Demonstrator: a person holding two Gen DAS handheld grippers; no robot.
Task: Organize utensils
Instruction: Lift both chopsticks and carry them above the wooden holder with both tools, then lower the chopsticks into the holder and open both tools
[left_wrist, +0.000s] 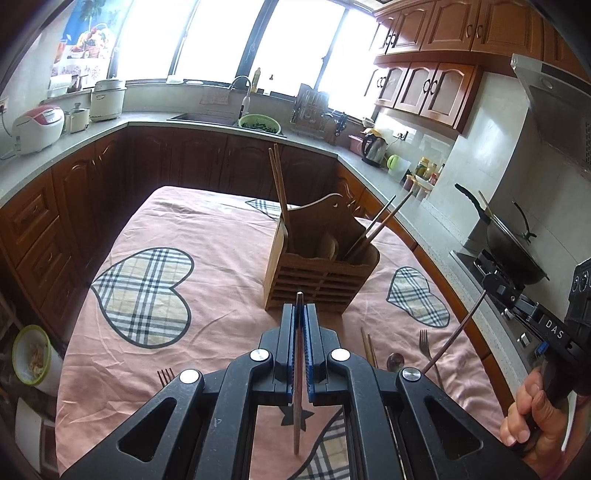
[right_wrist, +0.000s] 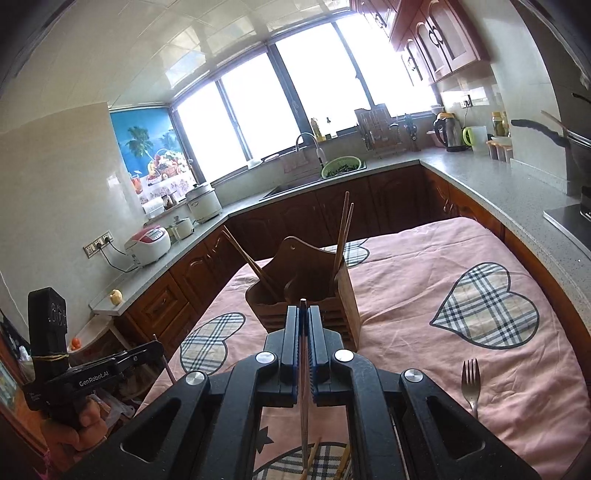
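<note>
My left gripper is shut on a brown chopstick that runs back between the pads, raised above the pink cloth in front of the wooden utensil holder. My right gripper is shut on another chopstick, also short of the holder. The holder has a pair of chopsticks in one end and another pair leaning out of the other. Each view catches the other gripper at its edge: the right one, the left one.
On the table cloth lie a fork, a spoon, a loose chopstick and a dark fork. The right wrist view shows a fork and chopsticks below the gripper. Kitchen counters and a stove with a wok surround the table.
</note>
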